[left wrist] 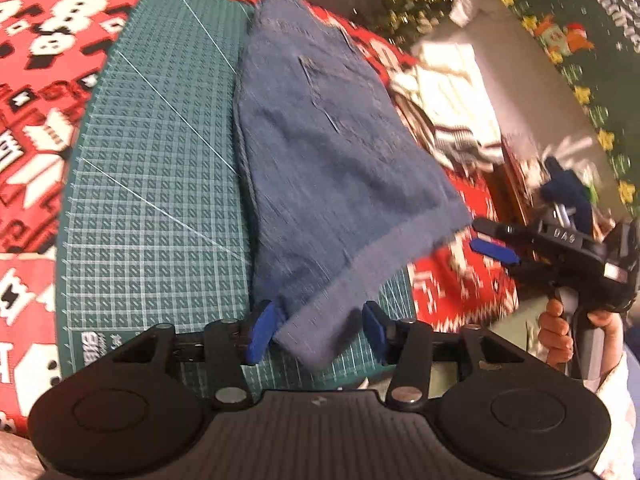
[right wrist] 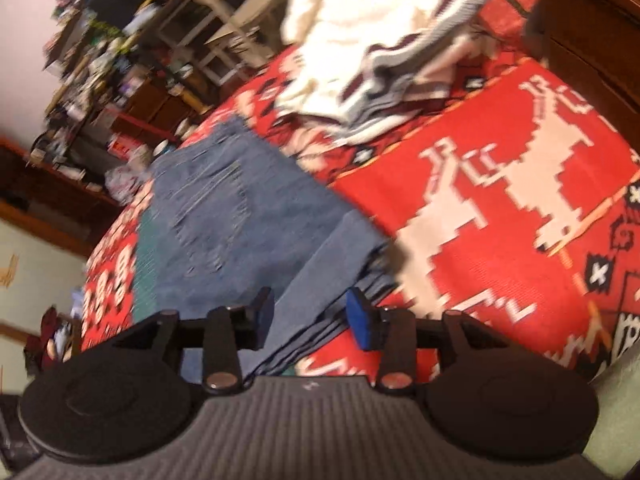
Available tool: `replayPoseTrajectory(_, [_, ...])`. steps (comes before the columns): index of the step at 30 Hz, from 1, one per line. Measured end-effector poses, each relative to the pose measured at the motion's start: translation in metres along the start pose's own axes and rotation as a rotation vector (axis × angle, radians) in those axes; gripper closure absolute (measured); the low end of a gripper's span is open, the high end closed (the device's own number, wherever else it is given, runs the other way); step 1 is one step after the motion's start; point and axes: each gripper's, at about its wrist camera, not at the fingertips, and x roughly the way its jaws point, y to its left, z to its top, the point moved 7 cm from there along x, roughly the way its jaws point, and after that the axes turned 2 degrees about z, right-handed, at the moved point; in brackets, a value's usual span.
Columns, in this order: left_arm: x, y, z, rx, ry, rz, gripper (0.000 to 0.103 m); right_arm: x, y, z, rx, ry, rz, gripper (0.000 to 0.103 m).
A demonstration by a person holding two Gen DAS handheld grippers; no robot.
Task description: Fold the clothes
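Jeans [left wrist: 328,168] lie between both half-open hand-held grippers, unpinched.

Behind the bed stood a cluttered wooden shelf [right wrist: 100,92] against a pale wall [right wrist: 24,40]; a green Christmas banner [left wrist: 580,40] hung nearby.
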Motion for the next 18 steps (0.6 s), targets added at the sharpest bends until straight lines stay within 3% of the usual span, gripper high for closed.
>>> replayPoseTrajectory(3, [-0.001, -0.006, 0.001, 0.022, -0.014, 0.001, 0.053, 0.001, 0.012, -0.010, -0.041, 0.025, 0.017, 0.054])
replayPoseTrajectory(7, [-0.011, -0.008, 0.006, 0.002, -0.072, -0.073, 0.053, 0.000, 0.028, -0.019, -0.087, 0.046, 0.057, 0.054])
replayPoseTrajectory(11, [-0.018, -0.009, 0.012, -0.017, -0.117, -0.114, 0.054, 0.001, 0.055, -0.037, -0.212, 0.098, 0.121, 0.053])
replayPoseTrajectory(15, [-0.018, -0.022, 0.015, 0.032, -0.156, -0.149, 0.055, 0.007, 0.076, -0.056, -0.319, 0.153, 0.125, 0.053])
replayPoseTrajectory(18, [-0.014, -0.028, 0.011, 0.086, -0.140, -0.112, 0.055, 0.010, 0.083, -0.065, -0.329, 0.198, 0.156, 0.053])
